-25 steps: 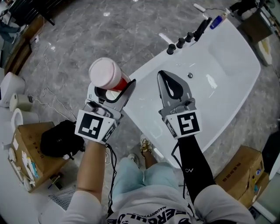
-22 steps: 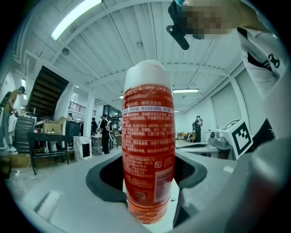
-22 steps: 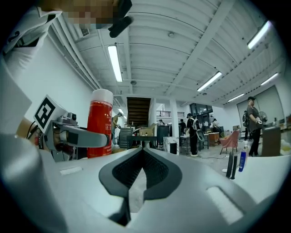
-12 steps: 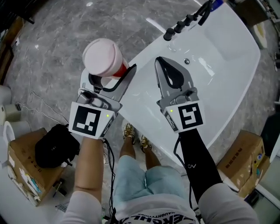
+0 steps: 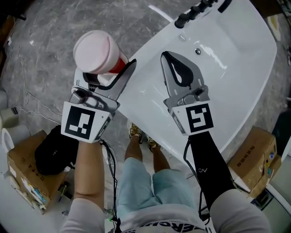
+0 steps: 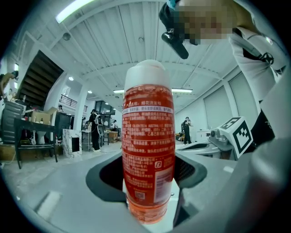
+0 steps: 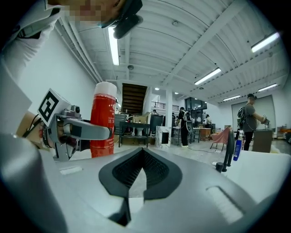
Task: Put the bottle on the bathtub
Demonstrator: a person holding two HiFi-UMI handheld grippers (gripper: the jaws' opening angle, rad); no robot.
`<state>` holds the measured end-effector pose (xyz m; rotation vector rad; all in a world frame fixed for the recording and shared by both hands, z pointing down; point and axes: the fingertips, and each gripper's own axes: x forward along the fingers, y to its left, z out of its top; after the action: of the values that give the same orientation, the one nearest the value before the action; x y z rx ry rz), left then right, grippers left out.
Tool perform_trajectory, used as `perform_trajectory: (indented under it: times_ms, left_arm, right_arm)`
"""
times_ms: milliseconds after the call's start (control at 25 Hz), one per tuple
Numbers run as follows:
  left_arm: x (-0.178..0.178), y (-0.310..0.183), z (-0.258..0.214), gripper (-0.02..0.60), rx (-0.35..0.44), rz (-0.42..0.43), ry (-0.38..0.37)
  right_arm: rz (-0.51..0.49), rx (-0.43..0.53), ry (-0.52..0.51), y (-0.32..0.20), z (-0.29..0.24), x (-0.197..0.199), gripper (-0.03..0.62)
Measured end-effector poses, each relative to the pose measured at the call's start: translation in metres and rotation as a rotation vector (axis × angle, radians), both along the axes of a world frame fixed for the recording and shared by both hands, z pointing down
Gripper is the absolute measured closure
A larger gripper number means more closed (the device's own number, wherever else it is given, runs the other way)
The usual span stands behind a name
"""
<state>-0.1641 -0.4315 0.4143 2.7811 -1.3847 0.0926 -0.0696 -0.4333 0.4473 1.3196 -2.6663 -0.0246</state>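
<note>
A red bottle (image 5: 97,52) with a pale cap stands upright between the fingers of my left gripper (image 5: 109,68), which is shut on its lower body. In the left gripper view the bottle (image 6: 148,136) fills the middle, and the left gripper (image 6: 148,175) clasps its base. It hangs over the grey floor, just left of the white bathtub (image 5: 236,68). My right gripper (image 5: 167,57) is over the tub's basin with its jaws together and nothing in them. The right gripper view shows the right gripper (image 7: 143,152), the bottle (image 7: 102,120) at left and the tub rim (image 7: 268,159) at right.
Black taps (image 5: 198,9) stand on the tub's far rim, and a blue bottle (image 7: 237,148) is beside them. A cardboard box (image 5: 22,168) and a black bag (image 5: 52,152) lie at the left, another box (image 5: 254,159) at the right. The person's feet (image 5: 136,134) are by the tub's near edge.
Both grippers have sunk toward the tub, the left one still gripping the bottle. The tub and floor look nearer, and the taps have slid to the frame's top edge.
</note>
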Motion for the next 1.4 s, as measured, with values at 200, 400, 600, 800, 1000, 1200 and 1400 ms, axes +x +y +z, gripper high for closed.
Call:
perform_trajectory:
  times_ms: [200, 400, 600, 800, 1000, 1200, 1400]
  left_arm:
    - [-0.006, 0.000, 0.027, 0.178, -0.030, -0.006, 0.010]
    - [-0.001, 0.002, 0.048, 0.178, -0.044, -0.001, 0.007]
    - [0.001, 0.000, 0.067, 0.178, -0.066, 0.016, 0.025]
    - [0.005, -0.007, 0.081, 0.179, -0.086, 0.024, 0.032]
    - [0.006, -0.013, 0.105, 0.179, -0.113, 0.020, 0.040]
    - [0.011, -0.016, 0.132, 0.179, -0.155, 0.031, 0.022]
    - [0.018, -0.018, 0.142, 0.179, -0.174, 0.045, 0.003]
  right_arm:
    - [-0.004, -0.040, -0.005, 0.005, 0.029, -0.005, 0.563]
    - [-0.028, -0.080, 0.002, 0.011, 0.052, -0.006, 0.563]
    - [-0.041, -0.093, 0.012, 0.013, 0.062, -0.005, 0.563]
    - [-0.043, -0.112, 0.019, 0.011, 0.069, 0.004, 0.563]
    - [-0.035, -0.130, 0.019, 0.012, 0.079, 0.006, 0.563]
    - [-0.021, -0.149, 0.037, 0.010, 0.095, 0.019, 0.563]
    - [-0.002, -0.157, 0.038, 0.007, 0.097, 0.031, 0.563]
